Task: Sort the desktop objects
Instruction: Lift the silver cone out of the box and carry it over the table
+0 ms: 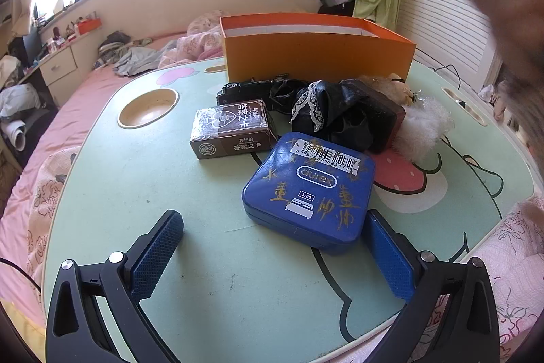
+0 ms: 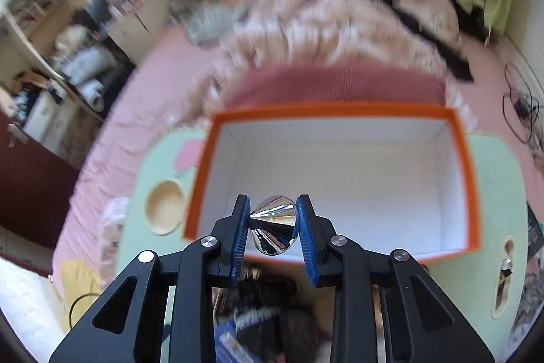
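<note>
Right gripper [image 2: 272,225]: clenched on a shiny chrome cone [image 2: 273,223], blue pads pressing its two sides. Held above the near rim of the orange box [image 2: 471,179], over the box's white, bare interior. In the left wrist view, blurred, high above the box, cone glinting at its tip.

Left gripper [image 1: 273,252]: released, fingers wide apart, low over the table [image 1: 136,186]. Right finger [image 1: 389,256] just beside the near corner of the blue tin [image 1: 307,189]; contact cannot be told. Left finger well clear of it.

Table: pale green with cartoon print, round cup recess [image 1: 148,108] at its left, set on a pink bed [image 1: 85,91].

Orange box: open-topped, at the table's far side.

Blue tin: flat, lid up, barcode sticker and gold scribbles, nearest of the loose items.

Brown card box [image 1: 231,133]: just left of and behind the tin, wrapped in film.

Black toy car [image 1: 250,91]: behind the card box, in front of the orange box.

Black cloth with lace trim [image 1: 329,113]: heaped right of the car, over a dark case [image 1: 387,121].

White fluff [image 1: 423,128]: right of the case, partly under it.
</note>
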The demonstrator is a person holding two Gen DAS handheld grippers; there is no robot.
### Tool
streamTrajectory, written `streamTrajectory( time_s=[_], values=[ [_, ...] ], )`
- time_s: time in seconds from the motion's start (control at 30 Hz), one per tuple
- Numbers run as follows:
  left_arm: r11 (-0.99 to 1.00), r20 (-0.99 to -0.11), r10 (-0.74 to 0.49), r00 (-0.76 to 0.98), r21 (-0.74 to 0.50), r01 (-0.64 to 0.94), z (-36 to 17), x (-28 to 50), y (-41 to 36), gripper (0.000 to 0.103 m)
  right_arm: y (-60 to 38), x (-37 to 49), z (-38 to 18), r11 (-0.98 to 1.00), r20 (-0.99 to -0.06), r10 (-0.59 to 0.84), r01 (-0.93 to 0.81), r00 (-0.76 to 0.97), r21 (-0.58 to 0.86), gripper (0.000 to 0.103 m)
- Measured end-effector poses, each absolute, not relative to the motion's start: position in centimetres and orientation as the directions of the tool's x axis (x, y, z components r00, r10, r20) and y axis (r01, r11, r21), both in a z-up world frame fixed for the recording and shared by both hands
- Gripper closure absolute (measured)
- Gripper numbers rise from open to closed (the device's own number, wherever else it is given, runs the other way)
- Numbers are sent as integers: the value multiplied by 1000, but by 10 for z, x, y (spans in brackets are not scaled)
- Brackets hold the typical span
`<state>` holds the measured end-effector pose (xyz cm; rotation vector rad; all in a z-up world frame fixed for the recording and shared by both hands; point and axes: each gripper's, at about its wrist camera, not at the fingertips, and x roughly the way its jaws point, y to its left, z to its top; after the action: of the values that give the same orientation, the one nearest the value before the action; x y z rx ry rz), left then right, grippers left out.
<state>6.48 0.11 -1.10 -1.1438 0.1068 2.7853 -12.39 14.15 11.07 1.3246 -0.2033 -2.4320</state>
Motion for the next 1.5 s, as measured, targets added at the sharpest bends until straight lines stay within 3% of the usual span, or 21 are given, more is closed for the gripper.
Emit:
streamTrajectory(
  time_s=[0.17, 0.33, 0.53, 0.7, 1.1, 1.3, 1.4, 1.47, 1.5],
  values=[
    [-989, -704, 92, -704, 17, -146, -11, 64, 1, 0, 196, -57, 101, -937, -716, -350, 214, -604, 276, 74],
    [-989, -704, 92, -704, 19, -147, -11, 65, 1, 0, 225, -21, 42, -985, -781, -172, 90, -601, 148, 73],
    [-989, -704, 92, -704, 19, -148, -10, 64, 1, 0, 215, -19, 37, -985, -732, -170, 95, -660, 144, 72],
    [-989, -703, 93, -705, 18, -148, -10, 64, 1, 0, 241, -16, 33, -965, -683, -200, 19, -702, 263, 73],
    [-989, -703, 92, -705, 19, -148, -10, 64, 0, 0, 229, -11, 26, -986, -707, -155, 59, -690, 159, 70],
    [-989, -703, 92, -705, 19, -148, -10, 64, -1, 0, 239, -14, 20, -966, -703, -232, 77, -673, 245, 69],
    [-989, -703, 93, -705, 19, -149, -10, 64, -1, 0, 241, -20, 15, -954, -710, -274, 94, -648, 283, 63],
    [-989, -703, 92, -705, 19, -149, -10, 64, -1, 0, 241, -20, 15, -951, -711, -286, 100, -643, 292, 50],
    [-989, -703, 92, -705, 20, -149, -10, 63, -1, 0, 239, -19, 16, -951, -706, -285, 100, -648, 292, 48]
  ],
)
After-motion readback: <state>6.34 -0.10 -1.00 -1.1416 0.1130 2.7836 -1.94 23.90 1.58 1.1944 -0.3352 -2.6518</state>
